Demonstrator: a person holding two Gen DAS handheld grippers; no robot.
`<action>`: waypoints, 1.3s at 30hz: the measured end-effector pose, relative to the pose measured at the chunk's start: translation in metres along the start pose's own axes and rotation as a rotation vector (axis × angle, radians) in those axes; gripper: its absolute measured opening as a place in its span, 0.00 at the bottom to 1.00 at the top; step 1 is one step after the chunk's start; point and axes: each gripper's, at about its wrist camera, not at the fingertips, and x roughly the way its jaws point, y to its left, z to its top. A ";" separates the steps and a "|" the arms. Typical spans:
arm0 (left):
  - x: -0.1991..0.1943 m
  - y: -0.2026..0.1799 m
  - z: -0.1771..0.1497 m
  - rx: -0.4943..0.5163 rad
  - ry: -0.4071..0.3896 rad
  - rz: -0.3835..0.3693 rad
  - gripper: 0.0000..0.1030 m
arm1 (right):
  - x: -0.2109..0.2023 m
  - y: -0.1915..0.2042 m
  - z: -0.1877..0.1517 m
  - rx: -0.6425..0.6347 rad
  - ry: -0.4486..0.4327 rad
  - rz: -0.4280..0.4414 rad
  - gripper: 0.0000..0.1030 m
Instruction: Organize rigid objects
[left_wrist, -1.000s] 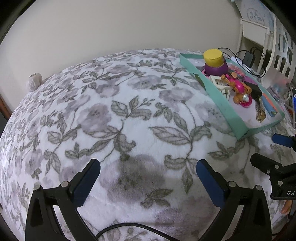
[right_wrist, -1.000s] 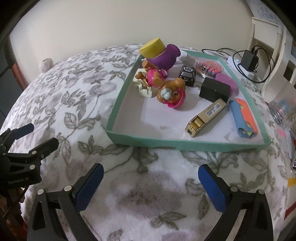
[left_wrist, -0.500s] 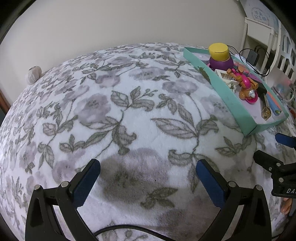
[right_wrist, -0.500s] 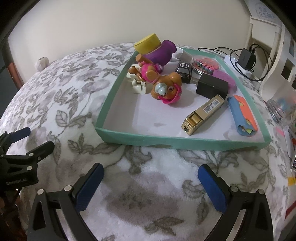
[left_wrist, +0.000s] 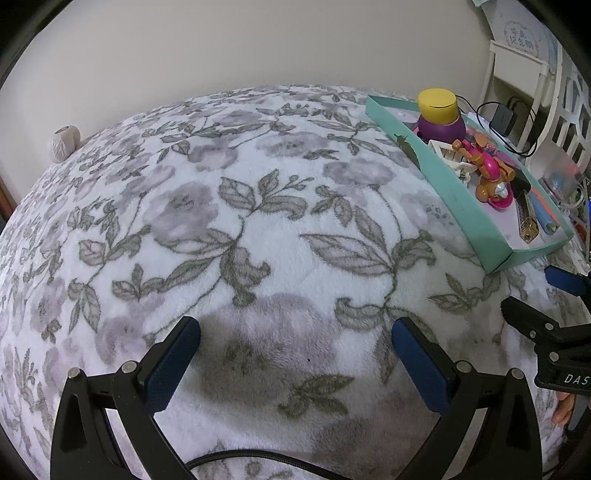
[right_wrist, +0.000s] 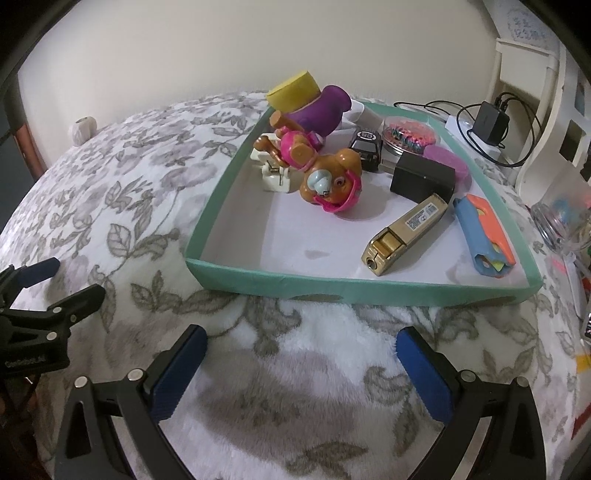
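Note:
A teal tray (right_wrist: 362, 287) lies on the floral blanket and holds a purple bottle with a yellow cap (right_wrist: 317, 101), a brown and pink toy dog (right_wrist: 325, 177), a gold lighter (right_wrist: 406, 234), a blue and orange case (right_wrist: 484, 236), a black box (right_wrist: 421, 177) and a toy car (right_wrist: 365, 147). My right gripper (right_wrist: 301, 358) is open and empty, just in front of the tray's near wall. My left gripper (left_wrist: 295, 347) is open and empty over bare blanket, left of the tray (left_wrist: 461, 206).
A ball of twine (left_wrist: 63, 142) sits at the blanket's far left by the wall. A charger with cables (right_wrist: 487, 122) and a white shelf (right_wrist: 546, 110) stand right of the tray. A glass jar (right_wrist: 565, 221) is at the right edge.
The right gripper has moved closer to the tray's front wall and a little right. The left gripper has drifted slightly; the tray sits further right in its view. Both stay open.

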 end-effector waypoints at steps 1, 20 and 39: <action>0.000 0.000 0.000 0.000 -0.001 0.000 1.00 | 0.000 0.000 0.000 -0.001 -0.002 0.000 1.00; 0.000 0.000 0.001 -0.003 -0.004 -0.001 1.00 | 0.000 0.000 -0.001 -0.001 -0.015 0.002 1.00; 0.000 0.001 0.001 -0.004 -0.004 -0.001 1.00 | 0.001 0.000 -0.001 0.000 -0.015 0.002 1.00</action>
